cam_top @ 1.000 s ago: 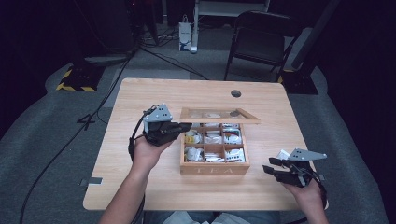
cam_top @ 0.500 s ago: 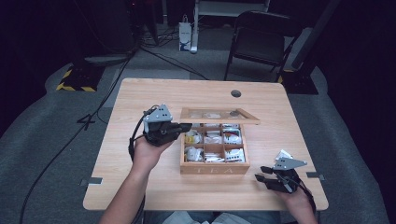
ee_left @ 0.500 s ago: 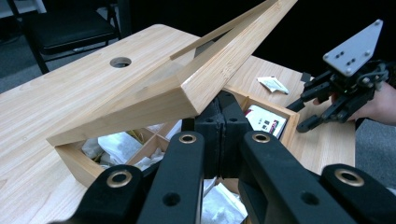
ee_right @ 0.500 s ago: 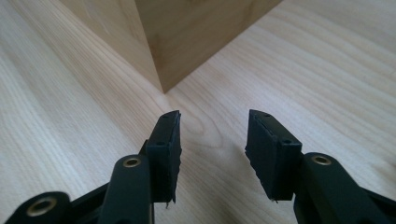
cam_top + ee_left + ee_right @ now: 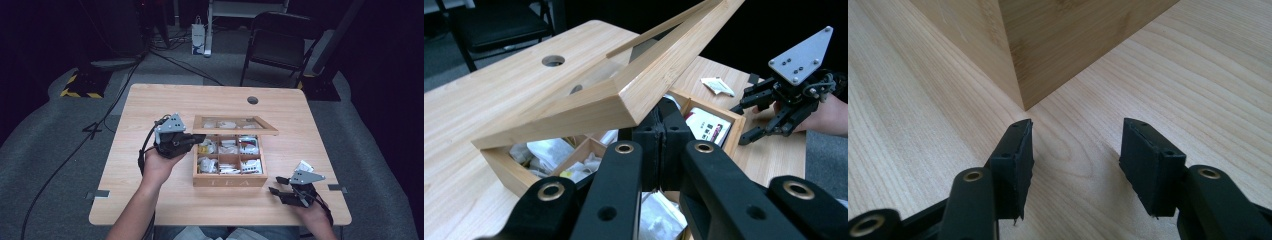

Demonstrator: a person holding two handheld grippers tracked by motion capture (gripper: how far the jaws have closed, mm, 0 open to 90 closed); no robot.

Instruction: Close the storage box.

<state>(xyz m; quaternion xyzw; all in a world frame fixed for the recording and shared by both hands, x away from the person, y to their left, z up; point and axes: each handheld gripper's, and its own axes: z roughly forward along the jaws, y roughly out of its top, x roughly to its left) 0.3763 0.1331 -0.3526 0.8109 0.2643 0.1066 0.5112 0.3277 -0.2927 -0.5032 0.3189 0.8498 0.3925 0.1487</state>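
A wooden tea box (image 5: 230, 181) stands mid-table with its glass-paned lid (image 5: 235, 125) raised. Several compartments hold white tea packets (image 5: 250, 165). My left gripper (image 5: 197, 140) is at the box's left rim. In the left gripper view it (image 5: 663, 127) is shut, and its tips sit under the near corner of the tilted lid (image 5: 659, 75). Whether they touch the lid I cannot tell. My right gripper (image 5: 274, 184) is open, low over the table off the box's front right corner. In the right gripper view it (image 5: 1075, 150) is empty and points at that corner (image 5: 1063, 40).
A white tea packet (image 5: 304, 165) lies on the table just behind the right gripper, and shows again (image 5: 718, 86) in the left gripper view. A round cable hole (image 5: 252, 100) is near the far edge. A black folding chair (image 5: 280, 47) stands beyond the table.
My right gripper has moved left and a little nearer the front edge, closing on the box's front right corner. The left gripper and the lid have stayed put.
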